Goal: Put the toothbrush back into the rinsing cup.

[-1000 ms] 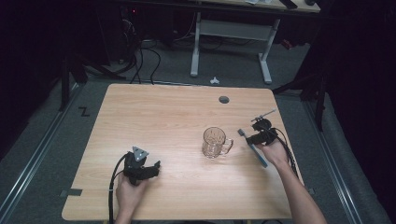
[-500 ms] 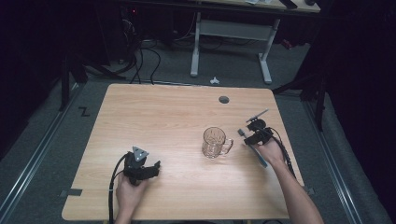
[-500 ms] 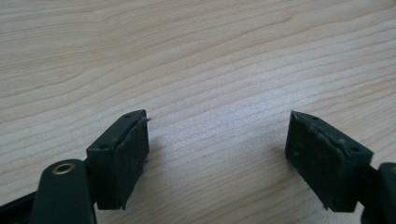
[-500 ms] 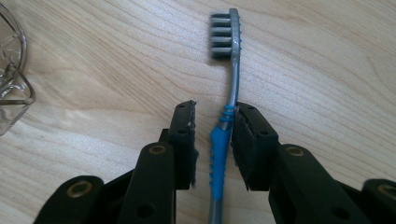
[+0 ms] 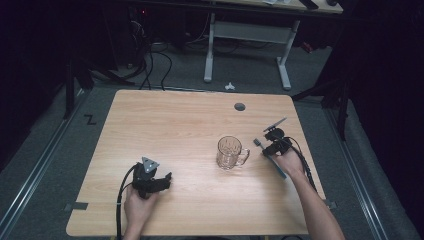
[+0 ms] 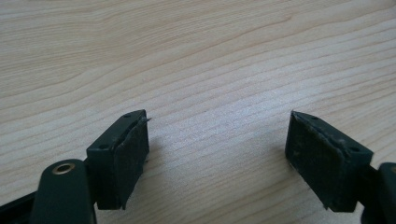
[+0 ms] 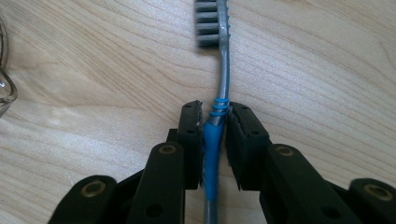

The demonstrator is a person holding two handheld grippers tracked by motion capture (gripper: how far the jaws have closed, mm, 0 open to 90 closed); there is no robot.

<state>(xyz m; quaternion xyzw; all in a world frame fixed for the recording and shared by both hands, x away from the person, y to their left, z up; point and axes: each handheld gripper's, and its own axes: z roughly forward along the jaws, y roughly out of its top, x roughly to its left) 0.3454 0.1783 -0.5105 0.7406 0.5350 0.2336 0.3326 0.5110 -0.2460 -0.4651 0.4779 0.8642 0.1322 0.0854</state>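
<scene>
Pale wood-grain table [image 5: 190, 125] carries everything. On its right half stands a clear glass mug [image 5: 230, 152], handle toward the toothbrush [image 7: 219, 116] lying flat just beside it. That brush has a grey head with grey bristles, a slim grey neck and a blue ribbed grip; no lettering can be read. The right gripper [image 7: 215, 135] has just been closing, its pads now pinching the blue grip. The left gripper [image 6: 217, 154] rests wide over bare wood.
</scene>
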